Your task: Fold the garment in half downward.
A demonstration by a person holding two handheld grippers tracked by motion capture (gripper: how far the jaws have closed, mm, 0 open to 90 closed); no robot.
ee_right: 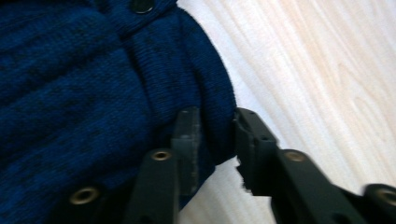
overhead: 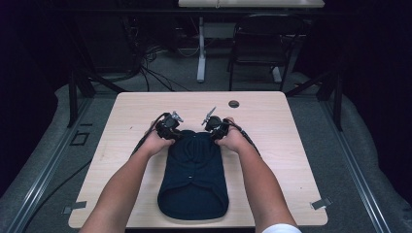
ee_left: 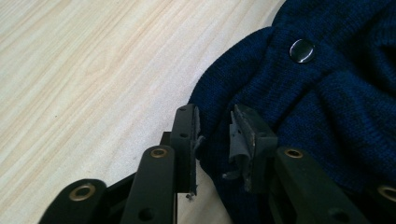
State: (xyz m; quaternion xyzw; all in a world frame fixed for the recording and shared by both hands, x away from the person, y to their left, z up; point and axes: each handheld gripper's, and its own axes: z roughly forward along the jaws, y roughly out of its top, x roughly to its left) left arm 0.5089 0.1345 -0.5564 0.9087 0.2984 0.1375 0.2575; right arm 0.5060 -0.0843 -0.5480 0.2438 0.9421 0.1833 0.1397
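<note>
While both grippers pinch the navy sweater (overhead: 193, 174) edge, the table (overhead: 272, 126) around is bare. Left gripper (ee_left: 215, 135) and right gripper (ee_right: 217, 140) each clamp knit; a snap button (ee_left: 301, 50) sits nearby.

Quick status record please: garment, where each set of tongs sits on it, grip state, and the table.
garment: dark blue knit garment, lying flat on the table, dark button on it
left tongs: at the garment's far left corner, a fold of knit between the pads, small gap visible on one side
right tongs: at the far right corner, jaws astride the knit edge
grip: firm pinch not confirmed on either side
table: light wood
</note>
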